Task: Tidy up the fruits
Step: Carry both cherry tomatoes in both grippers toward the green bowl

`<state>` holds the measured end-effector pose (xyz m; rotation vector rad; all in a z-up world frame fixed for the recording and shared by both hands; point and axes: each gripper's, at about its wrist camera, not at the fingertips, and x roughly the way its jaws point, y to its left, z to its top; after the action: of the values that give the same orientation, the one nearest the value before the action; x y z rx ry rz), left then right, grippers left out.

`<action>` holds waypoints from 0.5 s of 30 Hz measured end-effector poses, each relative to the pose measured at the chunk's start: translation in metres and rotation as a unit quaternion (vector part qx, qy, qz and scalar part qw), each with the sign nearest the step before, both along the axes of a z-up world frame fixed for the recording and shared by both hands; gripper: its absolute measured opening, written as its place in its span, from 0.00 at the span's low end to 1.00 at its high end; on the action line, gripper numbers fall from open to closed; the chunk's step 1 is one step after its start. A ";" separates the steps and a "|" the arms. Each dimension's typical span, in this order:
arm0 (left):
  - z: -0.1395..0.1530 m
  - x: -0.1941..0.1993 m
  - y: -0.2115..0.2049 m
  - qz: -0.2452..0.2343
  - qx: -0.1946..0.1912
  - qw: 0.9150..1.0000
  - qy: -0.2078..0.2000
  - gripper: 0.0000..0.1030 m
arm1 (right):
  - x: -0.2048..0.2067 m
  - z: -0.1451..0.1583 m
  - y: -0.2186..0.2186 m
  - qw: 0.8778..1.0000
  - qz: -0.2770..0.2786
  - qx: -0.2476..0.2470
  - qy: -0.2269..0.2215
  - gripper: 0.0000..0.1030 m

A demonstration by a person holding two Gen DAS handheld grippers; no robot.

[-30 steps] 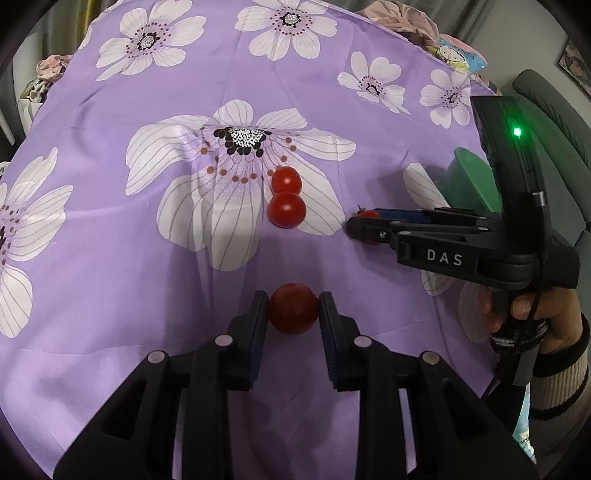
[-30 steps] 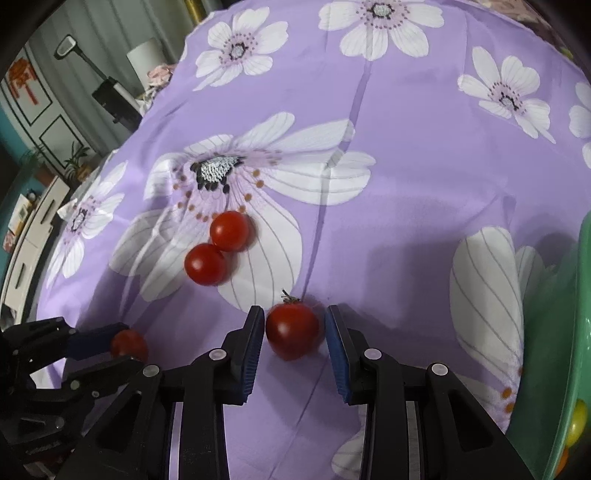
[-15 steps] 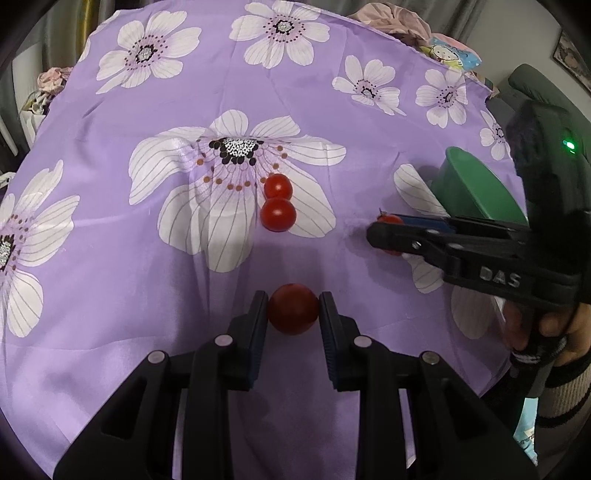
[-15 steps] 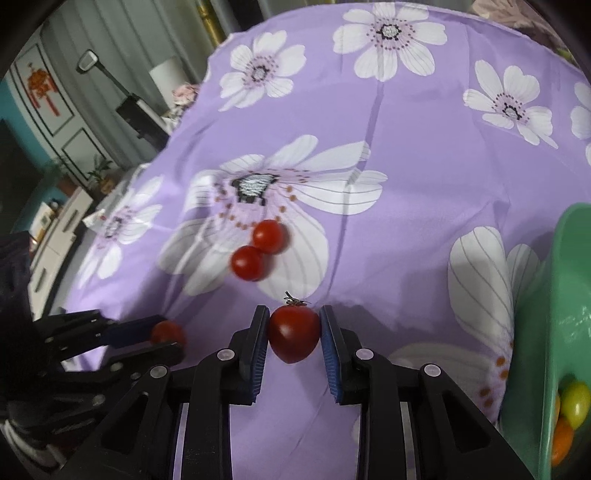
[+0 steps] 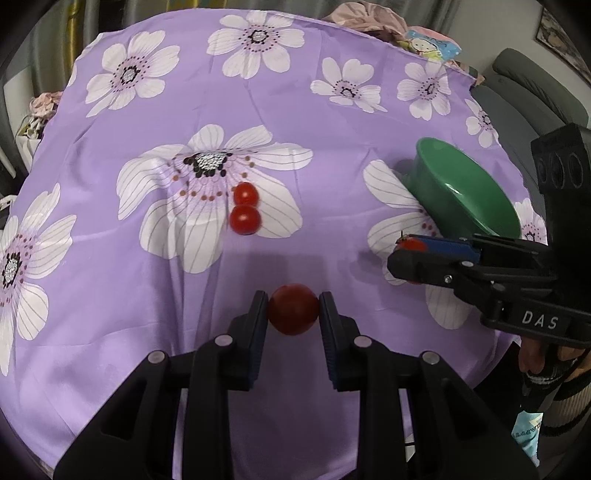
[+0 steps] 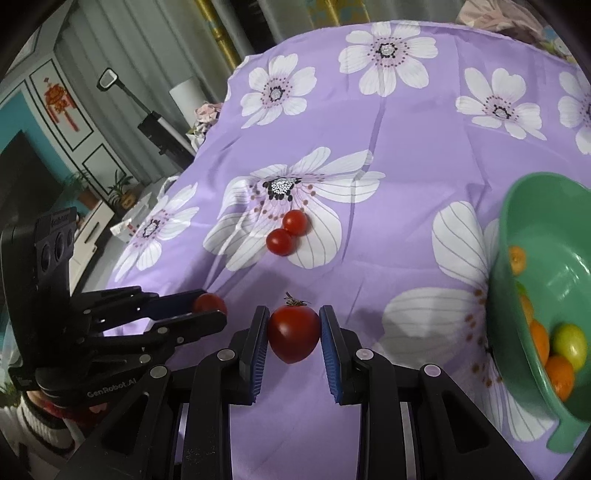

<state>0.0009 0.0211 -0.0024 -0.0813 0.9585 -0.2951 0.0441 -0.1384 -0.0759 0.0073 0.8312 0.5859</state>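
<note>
My left gripper [image 5: 293, 308] is shut on a round red tomato [image 5: 293, 309] and holds it above the purple flowered cloth [image 5: 110, 258]. My right gripper [image 6: 293, 332] is shut on a red tomato with a stem [image 6: 293, 334], also lifted off the cloth. Each gripper shows in the other's view: the right gripper [image 5: 400, 254] sits just left of the green bowl [image 5: 465, 192], and the left gripper [image 6: 212, 310] is at the left. Two more red tomatoes [image 5: 243, 210] lie touching on a white flower; they also show in the right wrist view [image 6: 287, 232].
The green bowl [image 6: 517, 258] at the right holds several orange and yellow-green fruits [image 6: 554, 347]. A grey sofa [image 5: 535, 85] stands beyond the table's right edge. Cloth bundles [image 5: 373, 14] lie at the far edge. The cloth drops off at the near and left edges.
Both grippers have risen with their tomatoes. The right gripper closed on its tomato and moved right toward the green bowl. The two loose tomatoes have not moved.
</note>
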 end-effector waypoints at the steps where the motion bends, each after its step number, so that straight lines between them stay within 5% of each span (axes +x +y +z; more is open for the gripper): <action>1: 0.001 -0.001 -0.002 -0.001 0.002 1.000 -0.001 0.27 | -0.002 0.000 -0.003 1.000 -0.002 0.003 -0.001 0.28; 15: 0.008 -0.003 -0.032 -0.028 0.021 0.999 -0.008 0.27 | -0.019 0.013 -0.040 0.999 -0.036 0.029 -0.025 0.28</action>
<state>-0.0017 -0.0112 0.0053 -0.0141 0.9514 -0.3267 0.0248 -0.1786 -0.0627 0.0742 0.7618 0.5408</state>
